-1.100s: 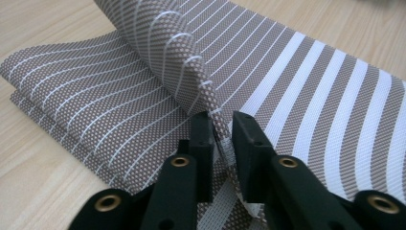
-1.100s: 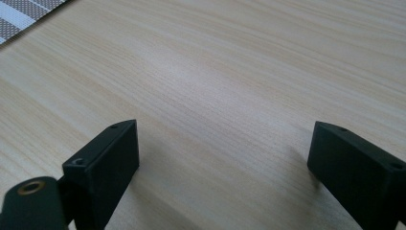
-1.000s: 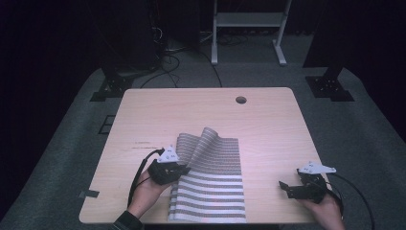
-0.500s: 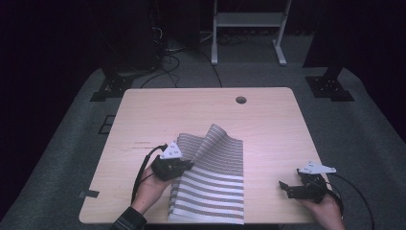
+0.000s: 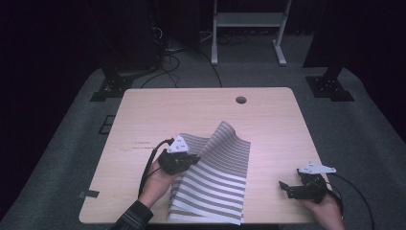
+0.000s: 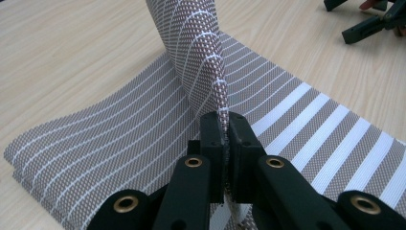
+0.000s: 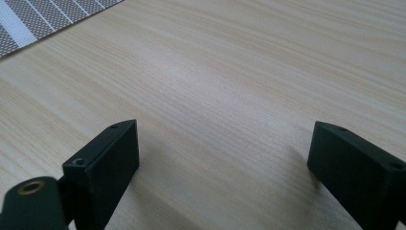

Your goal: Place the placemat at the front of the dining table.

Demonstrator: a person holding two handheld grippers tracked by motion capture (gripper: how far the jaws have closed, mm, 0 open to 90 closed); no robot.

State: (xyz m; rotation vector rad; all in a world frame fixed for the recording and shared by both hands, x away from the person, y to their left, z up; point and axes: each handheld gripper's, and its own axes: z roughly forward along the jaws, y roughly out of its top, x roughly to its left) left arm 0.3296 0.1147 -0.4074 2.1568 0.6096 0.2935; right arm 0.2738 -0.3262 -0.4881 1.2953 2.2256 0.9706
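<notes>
While the left gripper [image 5: 191,160] pinches the striped placemat [image 5: 218,187] by its left edge in the high view, that edge stands lifted, probably to fold it over; the mat lies on the table's [image 5: 201,112] near centre, long axis running near to far. Left gripper view: jaws clamped on the raised woven edge [image 6: 210,72], which curls upward. Right gripper view: right gripper [image 7: 222,158] spread wide, empty over bare wood, likely waiting.
</notes>
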